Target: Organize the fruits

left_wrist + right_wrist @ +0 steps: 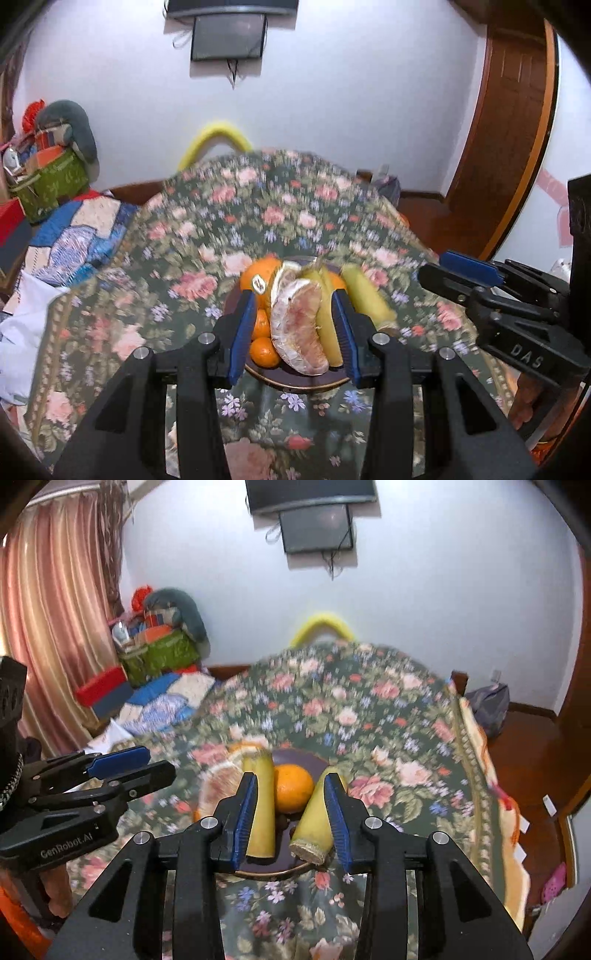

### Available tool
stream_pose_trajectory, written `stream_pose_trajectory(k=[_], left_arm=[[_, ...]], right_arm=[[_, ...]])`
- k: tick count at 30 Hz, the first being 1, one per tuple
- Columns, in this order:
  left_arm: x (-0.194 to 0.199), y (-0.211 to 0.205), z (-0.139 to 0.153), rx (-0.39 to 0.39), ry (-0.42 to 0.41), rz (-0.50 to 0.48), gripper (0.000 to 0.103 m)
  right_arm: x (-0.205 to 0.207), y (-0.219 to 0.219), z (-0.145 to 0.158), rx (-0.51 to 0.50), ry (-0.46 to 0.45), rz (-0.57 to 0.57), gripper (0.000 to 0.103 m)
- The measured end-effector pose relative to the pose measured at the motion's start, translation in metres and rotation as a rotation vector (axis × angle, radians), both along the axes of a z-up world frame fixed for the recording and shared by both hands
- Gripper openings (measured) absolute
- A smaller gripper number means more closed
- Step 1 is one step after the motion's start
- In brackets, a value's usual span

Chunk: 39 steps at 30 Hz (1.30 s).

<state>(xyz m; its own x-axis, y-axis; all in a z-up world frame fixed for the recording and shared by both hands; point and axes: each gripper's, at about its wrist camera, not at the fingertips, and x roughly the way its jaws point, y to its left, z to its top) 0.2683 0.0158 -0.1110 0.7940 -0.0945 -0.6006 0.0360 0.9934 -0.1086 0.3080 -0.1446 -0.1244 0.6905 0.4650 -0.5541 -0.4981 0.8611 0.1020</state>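
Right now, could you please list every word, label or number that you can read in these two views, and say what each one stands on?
"DAS": on the right gripper, on its black body, left wrist view.
"GenRobot.AI": on the left gripper, on its black body, right wrist view.
Sticker on the large orange: print too blurred to read.
Nothing else is readable.

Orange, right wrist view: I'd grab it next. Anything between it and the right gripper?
A left banana piece and a right banana piece flank the orange on the plate, nearer the right gripper; only a narrow gap between them leads to it.
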Motion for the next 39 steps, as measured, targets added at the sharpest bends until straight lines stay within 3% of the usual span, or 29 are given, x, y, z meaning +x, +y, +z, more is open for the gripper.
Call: stream_pose_trajectory(k=[10, 15, 24, 30, 34, 39], left_arm=[[-0.101, -0.004, 0.086, 0.022, -0.240, 0.029, 0.045], [-0.155, -0.012, 0.116, 0.043, -0.355, 0.036, 0.063], [-0.212, -0.020, 0.135, 0.067, -0.450, 0.042, 0.090], [-0.230, -0.021, 0.139, 0.067, -0.479, 0.048, 0.102], [-0.237, -0.020, 0.139, 0.062, -0.485, 0.051, 0.103], [-0.243, -0.022, 0.139, 0.068, -0.485, 0.058, 0.103]], right_arm=[[-0.089, -0.029, 0.078, 0.117, -0.188, -0.024, 0.034], [-0.138, -0.036, 0.107, 0.164, -0.277, -0.017, 0.036], [-0.192, -0.037, 0.120, 0.189, -0.401, -0.038, 0.071], [-0.200, -0.036, 0.119, 0.188, -0.433, -0.069, 0.085], [-0.203, -0.039, 0.116, 0.198, -0.430, -0.090, 0.098], [-0.213, -0.041, 0.115, 0.192, -0.449, -0.110, 0.103]])
